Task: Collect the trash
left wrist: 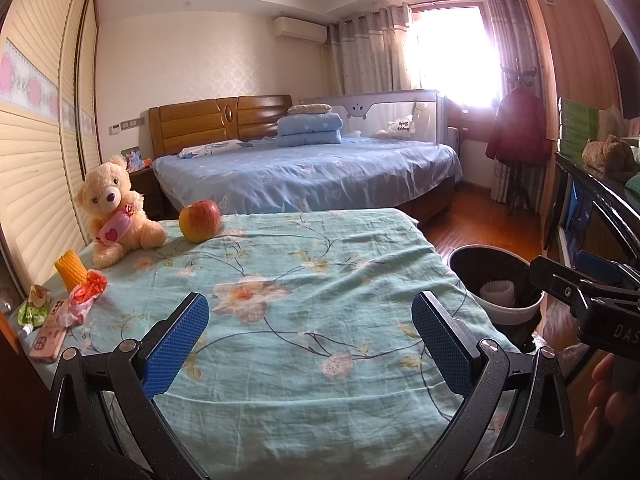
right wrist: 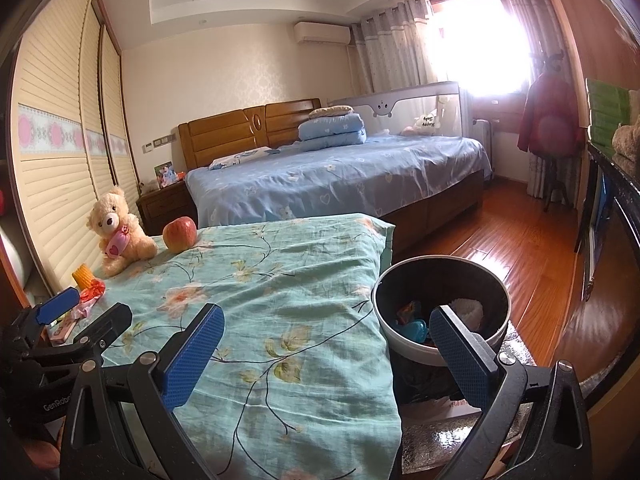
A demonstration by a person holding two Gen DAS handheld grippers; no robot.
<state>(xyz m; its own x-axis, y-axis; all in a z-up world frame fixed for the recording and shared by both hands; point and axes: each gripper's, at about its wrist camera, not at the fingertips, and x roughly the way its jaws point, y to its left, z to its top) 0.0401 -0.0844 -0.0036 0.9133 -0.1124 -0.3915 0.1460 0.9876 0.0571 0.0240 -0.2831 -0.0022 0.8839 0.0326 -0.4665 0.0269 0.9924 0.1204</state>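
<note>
A crumpled red wrapper (left wrist: 86,292) (right wrist: 91,294) lies at the left edge of the table's teal floral cloth (left wrist: 300,260) (right wrist: 280,280). A green pouch (left wrist: 36,306) sits just left of it. A round black trash bin (left wrist: 520,312) (right wrist: 440,264) stands on the floor off the table's right side and holds a white paper piece (left wrist: 497,290) and a blue item (right wrist: 414,330). My left gripper (left wrist: 311,300) (right wrist: 86,308) is open over the cloth with nothing between its fingers. My right gripper (right wrist: 327,314) (left wrist: 558,264) is open and empty near the bin.
A teddy bear (left wrist: 114,208), an apple (left wrist: 199,220), a yellow corn piece (left wrist: 71,270) and a pink phone (left wrist: 50,334) also rest along the table's left side. Wardrobe doors (left wrist: 36,160) line the left. A blue bed (left wrist: 312,172) stands beyond, a dark cabinet (left wrist: 592,200) on the right.
</note>
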